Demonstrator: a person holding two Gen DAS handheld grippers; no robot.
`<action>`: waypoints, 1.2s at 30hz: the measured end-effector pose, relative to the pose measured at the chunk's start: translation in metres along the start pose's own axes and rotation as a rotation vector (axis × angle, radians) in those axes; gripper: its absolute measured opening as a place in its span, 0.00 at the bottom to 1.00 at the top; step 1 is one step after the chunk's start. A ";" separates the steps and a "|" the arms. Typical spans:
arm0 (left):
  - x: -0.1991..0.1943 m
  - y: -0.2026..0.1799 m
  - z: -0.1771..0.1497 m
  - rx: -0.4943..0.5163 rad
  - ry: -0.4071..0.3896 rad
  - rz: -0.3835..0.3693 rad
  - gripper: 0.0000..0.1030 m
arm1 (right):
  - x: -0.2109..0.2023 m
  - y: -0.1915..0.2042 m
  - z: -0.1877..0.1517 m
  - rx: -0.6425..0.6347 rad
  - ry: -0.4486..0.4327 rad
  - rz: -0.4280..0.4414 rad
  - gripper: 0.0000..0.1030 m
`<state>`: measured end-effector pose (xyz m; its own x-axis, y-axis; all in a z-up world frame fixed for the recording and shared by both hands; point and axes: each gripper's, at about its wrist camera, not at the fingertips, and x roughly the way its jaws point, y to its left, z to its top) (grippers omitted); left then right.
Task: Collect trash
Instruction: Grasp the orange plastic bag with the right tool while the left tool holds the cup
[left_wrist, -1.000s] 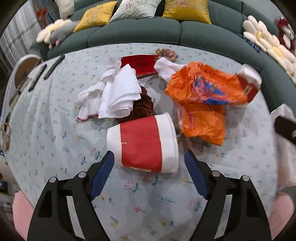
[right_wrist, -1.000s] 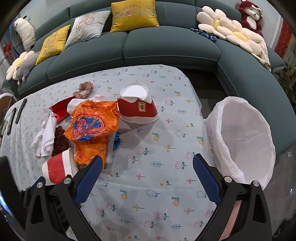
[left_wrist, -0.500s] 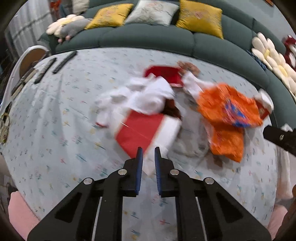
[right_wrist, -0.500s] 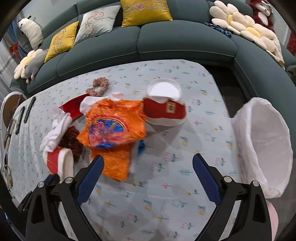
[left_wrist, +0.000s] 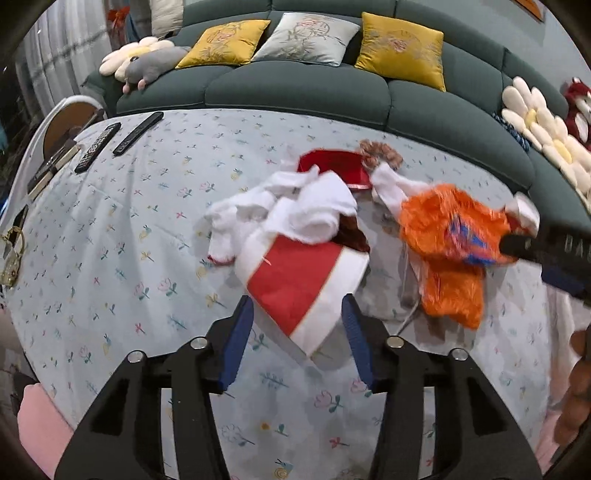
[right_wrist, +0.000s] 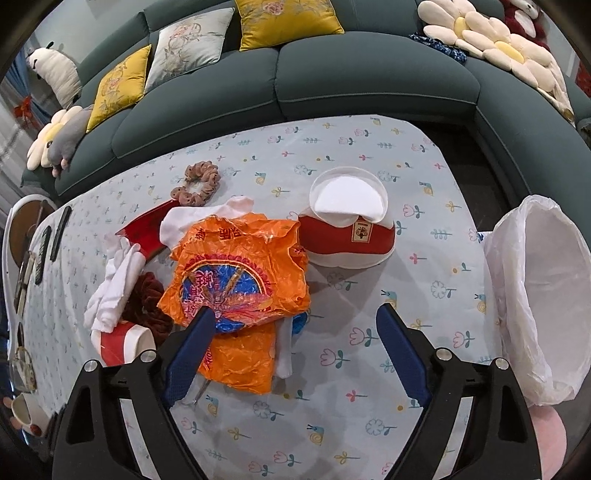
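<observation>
Two red-and-white paper cups (right_wrist: 123, 341) (right_wrist: 349, 229), one orange plastic bag (right_wrist: 240, 273), one bunch of white tissues (left_wrist: 295, 210), two scrunchies (right_wrist: 197, 182) (right_wrist: 146, 299), one white bin bag (right_wrist: 535, 295), two remotes (left_wrist: 138, 133) (left_wrist: 98, 147), three sofa cushions (left_wrist: 223, 42) (left_wrist: 308, 38) (left_wrist: 400, 50).

Left hand-held gripper (left_wrist: 297, 332) reopening around the shoved, now tilted red-and-white cup (left_wrist: 301, 286).
</observation>
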<state>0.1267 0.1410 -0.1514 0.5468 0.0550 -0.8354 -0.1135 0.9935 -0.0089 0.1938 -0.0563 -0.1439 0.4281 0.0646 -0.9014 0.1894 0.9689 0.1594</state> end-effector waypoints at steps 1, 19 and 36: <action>0.003 -0.001 -0.002 0.005 0.009 -0.002 0.46 | 0.001 -0.001 0.000 0.001 0.003 0.002 0.82; 0.016 0.005 -0.009 -0.004 -0.090 -0.012 0.58 | 0.007 0.003 -0.006 0.007 0.015 0.028 0.81; 0.020 0.024 -0.001 -0.057 -0.033 -0.065 0.04 | 0.023 0.005 -0.002 0.019 0.046 0.081 0.46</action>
<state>0.1343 0.1663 -0.1689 0.5816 -0.0052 -0.8135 -0.1231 0.9879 -0.0943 0.2027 -0.0497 -0.1646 0.4016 0.1539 -0.9028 0.1730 0.9553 0.2398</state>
